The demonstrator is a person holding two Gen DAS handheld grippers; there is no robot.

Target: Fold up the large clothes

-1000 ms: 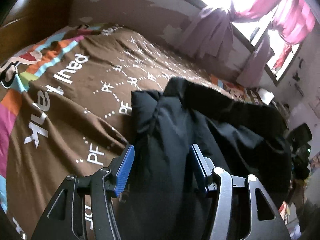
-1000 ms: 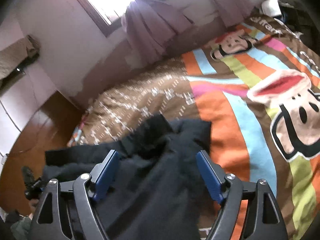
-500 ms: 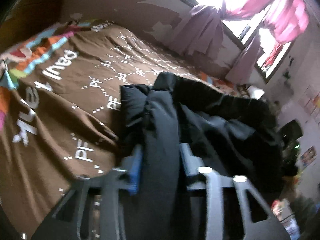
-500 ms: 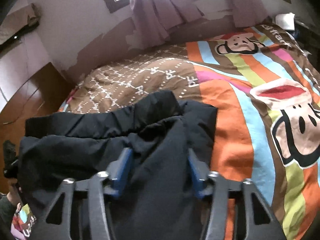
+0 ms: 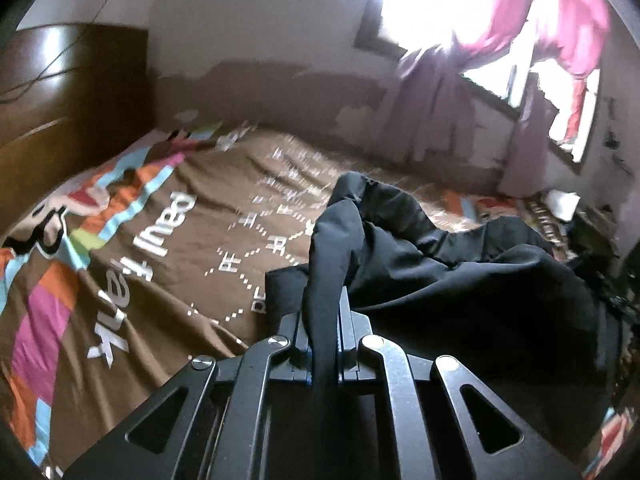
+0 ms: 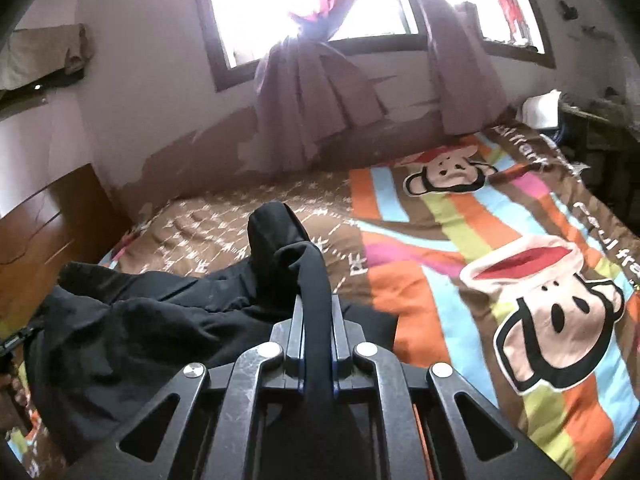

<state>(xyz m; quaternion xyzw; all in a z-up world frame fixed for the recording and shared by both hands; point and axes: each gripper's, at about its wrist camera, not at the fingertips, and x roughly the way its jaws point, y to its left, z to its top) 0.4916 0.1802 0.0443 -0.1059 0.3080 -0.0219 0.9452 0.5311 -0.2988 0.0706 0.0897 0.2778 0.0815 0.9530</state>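
A large black garment lies crumpled on the bed's brown and striped cartoon cover. In the left wrist view, my left gripper has a pinched ridge of the black fabric between its fingers, and its jaws are closing on it. The ridge stands lifted off the cover. In the right wrist view, the jaws of my right gripper are likewise closing on another raised fold of the black garment, which trails away to the left over the cover.
A wooden headboard stands at the left end of the bed. The wall with a bright window and purple curtains runs along the far side. Dark clutter and a white object sit past the bed's right end.
Both grippers went from wide open around the black fabric to pinched on it. Both then rose and tilted up, lifting a fold each, so more wall and window shows.
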